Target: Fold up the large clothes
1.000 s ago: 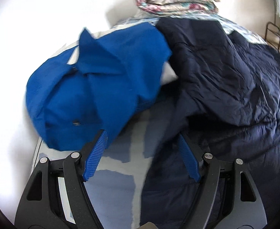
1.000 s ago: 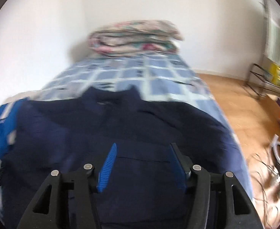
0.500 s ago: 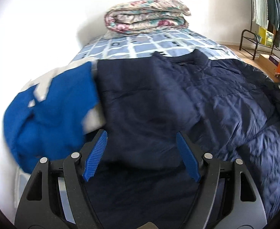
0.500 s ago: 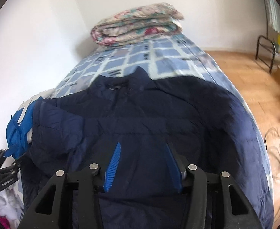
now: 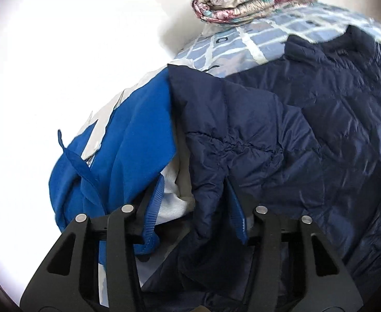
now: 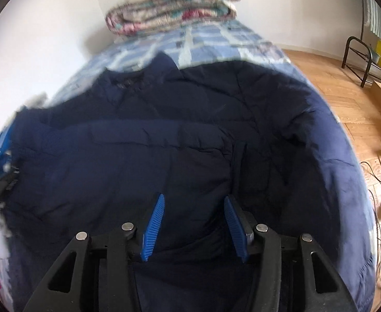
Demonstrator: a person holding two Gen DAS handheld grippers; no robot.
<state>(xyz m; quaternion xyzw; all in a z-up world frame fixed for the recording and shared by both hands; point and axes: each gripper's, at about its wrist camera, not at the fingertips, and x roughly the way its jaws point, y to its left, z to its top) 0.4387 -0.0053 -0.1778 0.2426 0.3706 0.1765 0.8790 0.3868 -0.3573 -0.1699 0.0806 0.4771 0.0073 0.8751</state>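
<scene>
A large navy puffer jacket (image 6: pixel 190 135) lies spread on the bed, collar toward the far end. In the left wrist view its left sleeve (image 5: pixel 232 140) is folded and bunched, and the sleeve's edge hangs between my left gripper's (image 5: pixel 195 202) open blue pads. The jaws stand apart and do not pinch it. My right gripper (image 6: pixel 194 223) is open and empty, low over the jacket's lower middle.
A blue and white jacket (image 5: pixel 122 156) lies crumpled by the wall at the left. A folded floral quilt (image 6: pixel 169 7) sits at the bed's far end on the blue checked sheet (image 6: pixel 211 41). Wood floor, a metal rack (image 6: pixel 359 59) and cables lie to the right.
My left gripper has moved forward and left, so the navy sleeve now lies between its pads. My right gripper has dropped lower over the jacket. Both stay open.
</scene>
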